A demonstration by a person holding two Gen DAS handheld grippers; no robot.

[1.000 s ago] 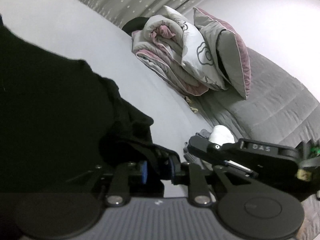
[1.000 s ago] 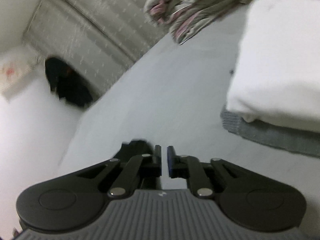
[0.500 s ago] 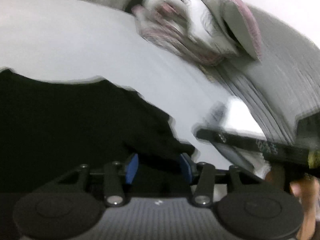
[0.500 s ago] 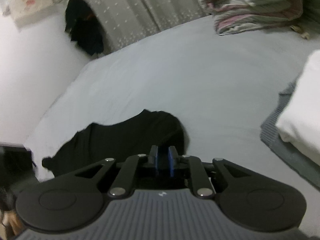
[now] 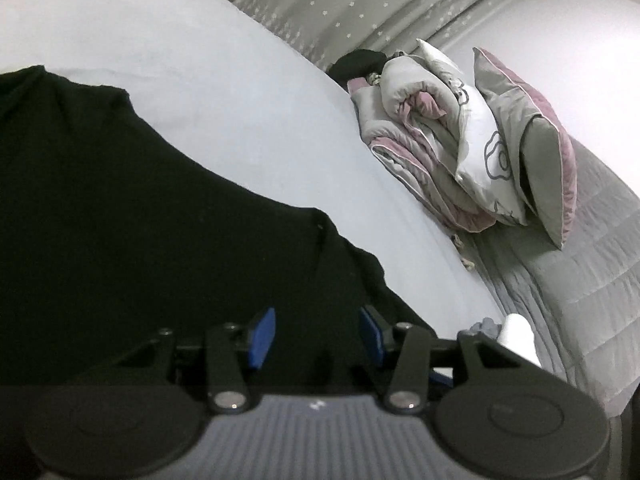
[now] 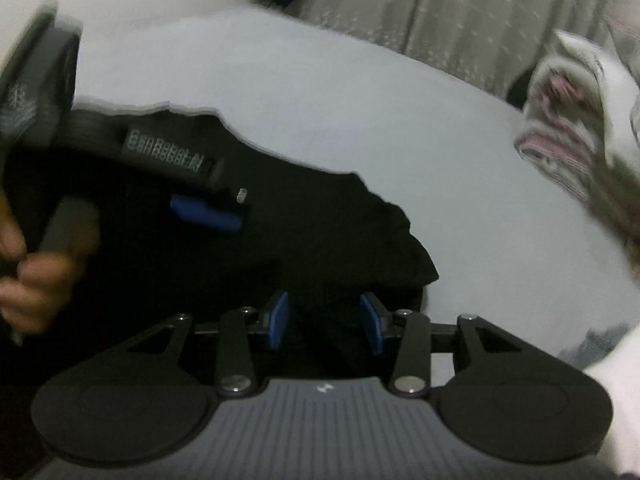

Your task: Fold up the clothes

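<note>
A black garment (image 5: 120, 220) lies spread on the pale grey bed sheet (image 5: 240, 100). It also shows in the right wrist view (image 6: 300, 232). My left gripper (image 5: 318, 338) is open, its blue pads apart just above the garment's near part, holding nothing. My right gripper (image 6: 324, 326) is open too, low over the garment's right end. In the right wrist view the left gripper (image 6: 206, 212) shows at the left over the cloth, held by a hand (image 6: 36, 276).
A folded pink and grey quilt (image 5: 424, 140) and a pillow (image 5: 536, 148) lie at the far right of the bed. A grey quilted cover (image 5: 580, 280) lies at the right. A white folded item (image 6: 616, 392) sits at the right. Grey curtains (image 5: 360, 0) hang behind.
Both grippers have opened. The left let go of the black garment, which now lies flat. The right gripper swung left over the garment's right end.
</note>
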